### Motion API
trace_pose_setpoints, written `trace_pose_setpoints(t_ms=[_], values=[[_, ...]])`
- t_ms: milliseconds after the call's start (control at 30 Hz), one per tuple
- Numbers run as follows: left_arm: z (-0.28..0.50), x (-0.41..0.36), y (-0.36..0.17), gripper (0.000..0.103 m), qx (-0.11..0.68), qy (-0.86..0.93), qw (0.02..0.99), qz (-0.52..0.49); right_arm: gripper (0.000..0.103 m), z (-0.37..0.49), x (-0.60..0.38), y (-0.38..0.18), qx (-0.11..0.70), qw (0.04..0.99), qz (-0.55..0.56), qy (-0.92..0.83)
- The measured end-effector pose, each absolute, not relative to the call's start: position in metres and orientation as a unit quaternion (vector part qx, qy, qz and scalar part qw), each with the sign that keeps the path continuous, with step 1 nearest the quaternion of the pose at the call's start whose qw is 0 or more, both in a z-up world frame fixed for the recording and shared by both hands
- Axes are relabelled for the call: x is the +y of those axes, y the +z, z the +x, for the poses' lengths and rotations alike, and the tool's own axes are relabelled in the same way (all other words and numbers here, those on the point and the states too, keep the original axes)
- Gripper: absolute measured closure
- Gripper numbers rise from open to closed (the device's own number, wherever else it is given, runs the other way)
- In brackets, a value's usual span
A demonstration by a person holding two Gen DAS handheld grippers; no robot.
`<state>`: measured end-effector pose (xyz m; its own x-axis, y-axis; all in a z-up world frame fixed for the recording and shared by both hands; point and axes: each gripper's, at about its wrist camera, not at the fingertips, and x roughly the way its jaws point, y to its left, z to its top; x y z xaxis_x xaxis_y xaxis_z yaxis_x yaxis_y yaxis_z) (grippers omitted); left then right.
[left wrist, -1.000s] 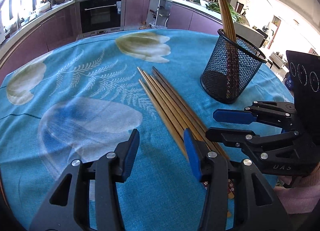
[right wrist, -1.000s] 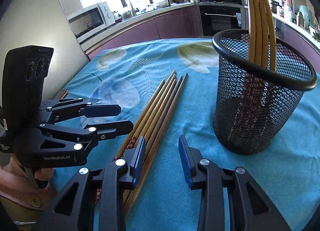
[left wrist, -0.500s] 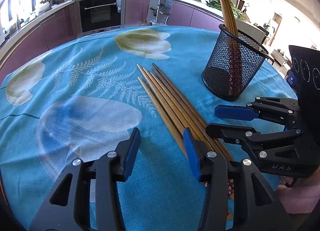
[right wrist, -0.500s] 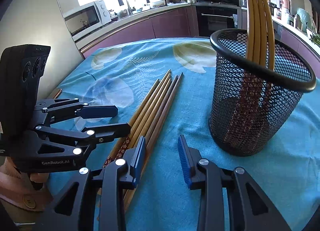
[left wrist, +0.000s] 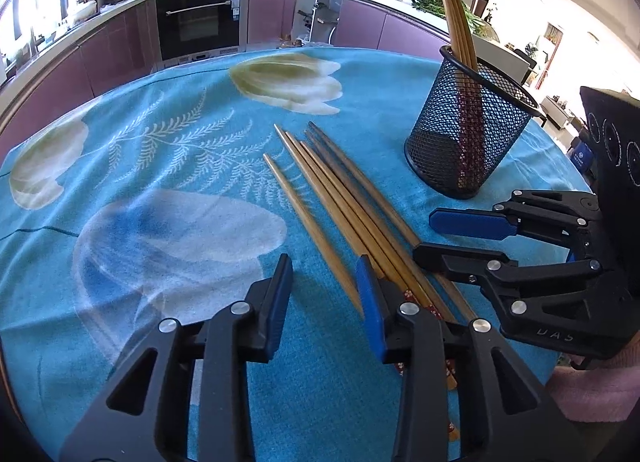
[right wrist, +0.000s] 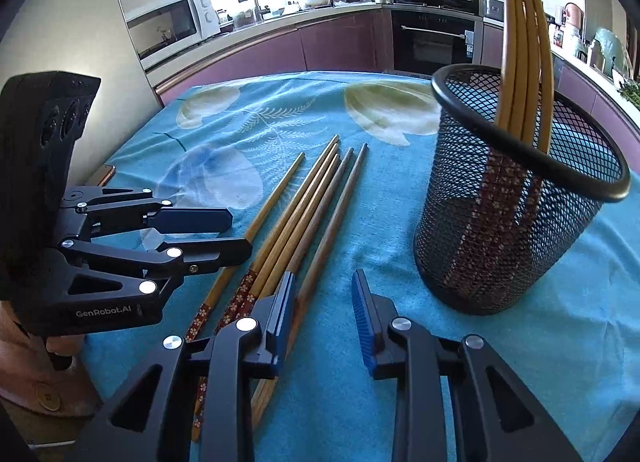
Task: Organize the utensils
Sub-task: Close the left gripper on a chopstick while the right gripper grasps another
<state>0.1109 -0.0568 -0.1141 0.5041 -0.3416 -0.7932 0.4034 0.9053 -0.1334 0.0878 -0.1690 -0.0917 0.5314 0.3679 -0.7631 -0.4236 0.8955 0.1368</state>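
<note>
One chopstick (left wrist: 312, 230) is now lying apart from the bundle, shifted to the left of its neighbours, where earlier all the loose chopsticks (left wrist: 360, 206) were lying tight together. We are seeing both sets of jaws having just been closing. Our left gripper (left wrist: 324, 294) is hovering low over the teal floral tablecloth (left wrist: 160, 166), its jaws narrowed but still parted, and the thick end of that separated chopstick is running in between the blue pads (left wrist: 370, 302); we cannot tell whether it is touching them. Our right gripper (right wrist: 324, 310) is hanging over the bundle's patterned ends, jaws likewise narrowed with a gap, and the outermost dark chopstick (right wrist: 332, 230) is passing under the gap, beside the left finger (right wrist: 280, 314), ungripped as far as we can see. Well to the right of the bundle, the black mesh holder (right wrist: 516, 230) is standing upright on the cloth with several chopsticks (right wrist: 520, 46) leaning inside it, thin tips up. A pink sleeve (left wrist: 592, 390) is showing behind the right gripper in the left wrist view.
</note>
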Motion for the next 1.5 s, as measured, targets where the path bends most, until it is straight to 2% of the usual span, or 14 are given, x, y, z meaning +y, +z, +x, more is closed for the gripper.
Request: trace_pose_setpoints(t_ms=[200,300,400,467,700,1033,1500], values=[[0.117,-0.057,-0.115,0.074,0.451,-0.215,0.865,0.030,0.079,0.097,-0.163,-0.093,0.424,0.879,-0.036,0.214],[0.121,-0.056,-0.115,0.080,0.452,-0.208,0.867,0.022,0.081,0.101,-0.163,-0.093,0.424,0.880,-0.031,0.211],[0.122,-0.054,-0.115,0.086,0.452,-0.203,0.868,0.014,0.085,0.103,-0.165,-0.093,0.425,0.880,-0.022,0.210],[0.122,-0.052,-0.116,0.088,0.453,-0.201,0.868,0.005,0.093,0.103,-0.168,-0.093,0.427,0.878,-0.009,0.216],[0.119,-0.044,-0.116,0.095,0.450,-0.189,0.873,-0.027,0.096,0.102,-0.175,-0.093,0.426,0.879,0.023,0.213],[0.106,-0.043,-0.104,0.095,0.433,-0.211,0.876,-0.032,0.097,0.091,-0.185,-0.082,0.413,0.875,0.039,0.249],[0.116,-0.052,-0.118,0.093,0.461,-0.227,0.858,0.004,0.095,0.098,-0.173,-0.090,0.440,0.864,-0.016,0.245]])
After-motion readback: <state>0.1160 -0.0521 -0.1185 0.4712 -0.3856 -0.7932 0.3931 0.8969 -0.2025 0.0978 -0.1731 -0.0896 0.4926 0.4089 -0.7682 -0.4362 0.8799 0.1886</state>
